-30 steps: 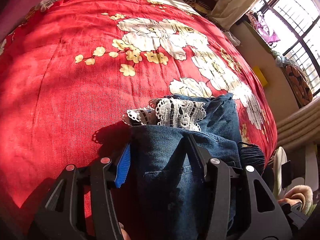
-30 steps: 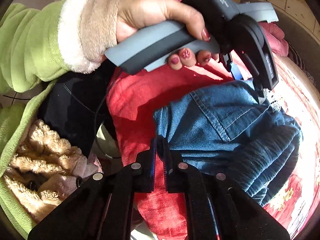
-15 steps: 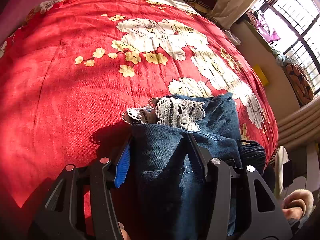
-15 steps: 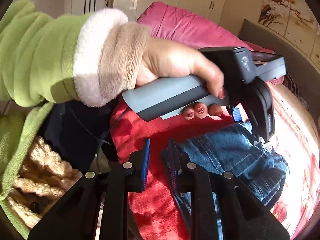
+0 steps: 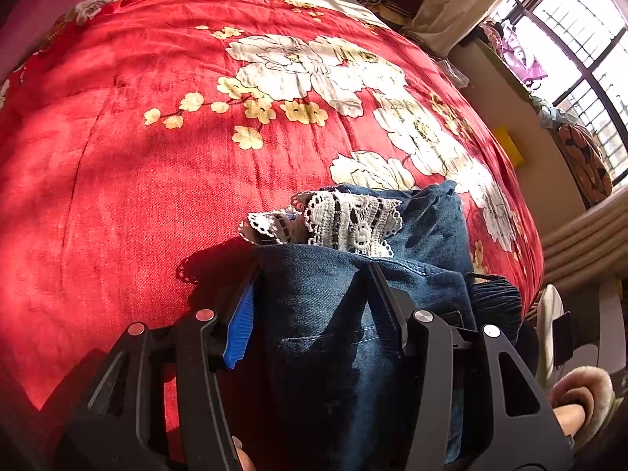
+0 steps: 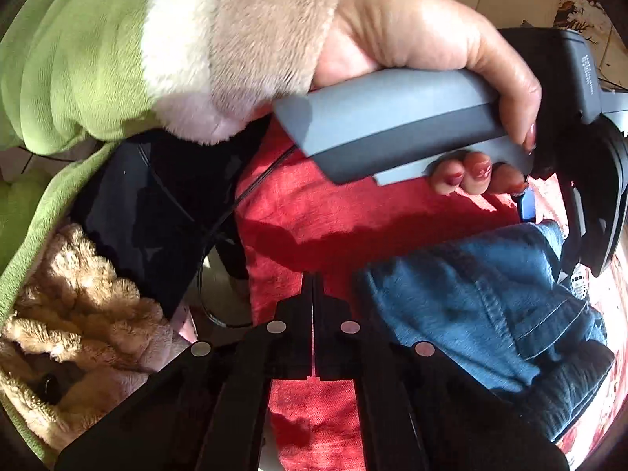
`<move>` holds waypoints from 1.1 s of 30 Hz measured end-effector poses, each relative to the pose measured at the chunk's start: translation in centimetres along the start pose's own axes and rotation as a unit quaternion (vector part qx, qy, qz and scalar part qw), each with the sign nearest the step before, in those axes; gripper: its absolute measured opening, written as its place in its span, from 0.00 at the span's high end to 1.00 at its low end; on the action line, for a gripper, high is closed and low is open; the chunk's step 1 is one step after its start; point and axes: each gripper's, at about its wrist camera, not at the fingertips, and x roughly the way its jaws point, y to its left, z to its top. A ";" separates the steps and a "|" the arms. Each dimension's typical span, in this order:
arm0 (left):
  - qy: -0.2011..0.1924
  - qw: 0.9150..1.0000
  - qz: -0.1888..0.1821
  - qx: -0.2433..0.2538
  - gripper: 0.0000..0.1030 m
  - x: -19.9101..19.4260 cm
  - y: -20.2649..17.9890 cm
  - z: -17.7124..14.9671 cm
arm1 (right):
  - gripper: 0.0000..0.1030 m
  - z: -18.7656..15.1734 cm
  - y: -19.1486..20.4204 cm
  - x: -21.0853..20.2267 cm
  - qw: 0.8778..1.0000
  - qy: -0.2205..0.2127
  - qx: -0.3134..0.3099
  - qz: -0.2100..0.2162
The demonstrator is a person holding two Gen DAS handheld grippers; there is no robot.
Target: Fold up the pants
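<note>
The dark blue denim pants (image 5: 345,314) lie folded in a bundle on the red floral bedspread (image 5: 157,157), with white lace trim (image 5: 345,219) at the far edge. My left gripper (image 5: 310,278) is open, its two fingers straddling the top fold of the denim. In the right wrist view the pants (image 6: 490,306) lie to the right. My right gripper (image 6: 313,278) is shut and empty over the bare bedspread, just left of the pants. The left gripper's body (image 6: 581,149) and the hand holding it are above the pants there.
The bed's right edge drops toward a wall and window (image 5: 569,19). A dark ribbed garment (image 5: 494,298) lies under the jeans at the right. The person's green fleece sleeve (image 6: 78,59) and a tan fuzzy garment (image 6: 78,306) fill the left of the right wrist view.
My right gripper opened half a second ago, drew off the denim edge to the left and has shut again, empty. My left gripper has stayed open in place over the pants.
</note>
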 end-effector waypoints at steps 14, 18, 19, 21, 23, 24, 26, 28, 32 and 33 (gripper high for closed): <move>-0.006 1.000 0.003 0.002 0.57 -0.2 -0.1 -0.2 | 0.51 -0.2 -3.2 -5.4 0.993 -0.066 0.051 -0.087; -0.006 1.000 0.003 0.001 0.57 -0.2 -0.1 -0.2 | 0.96 -0.3 -3.8 -4.8 0.994 -0.064 0.072 -0.041; -0.006 1.000 0.003 0.002 0.56 -0.2 -0.2 -0.3 | 0.97 -0.4 -3.8 -5.1 0.994 -0.067 0.074 -0.037; -0.005 1.000 0.003 0.005 0.56 -0.2 -0.2 -0.2 | 0.97 -0.8 -4.0 -5.2 0.994 -0.061 0.077 -0.039; -0.005 1.000 0.003 0.008 0.55 -0.1 -0.3 -0.2 | 0.97 -1.4 -4.1 -4.1 0.994 -0.057 0.091 -0.035; -0.006 1.000 0.003 0.007 0.55 -0.1 -0.3 -0.1 | 0.97 -1.7 -3.8 -3.8 0.993 -0.058 0.098 -0.031; -0.007 1.000 0.003 0.006 0.54 -0.1 -0.2 -0.2 | 0.97 -2.0 -3.6 -3.2 0.992 -0.060 0.107 -0.030; -0.006 1.000 0.003 0.008 0.54 0.0 -0.3 -0.2 | 0.96 -2.2 -3.5 -3.1 0.991 -0.065 0.116 -0.028; -0.008 1.000 0.006 0.011 0.54 0.0 -0.4 -0.2 | 0.94 -2.6 -2.4 -2.1 0.992 -0.039 0.124 0.006; -0.009 1.000 0.007 0.011 0.54 0.0 -0.4 -0.2 | 0.94 -2.8 -1.7 -1.7 0.993 -0.026 0.119 0.004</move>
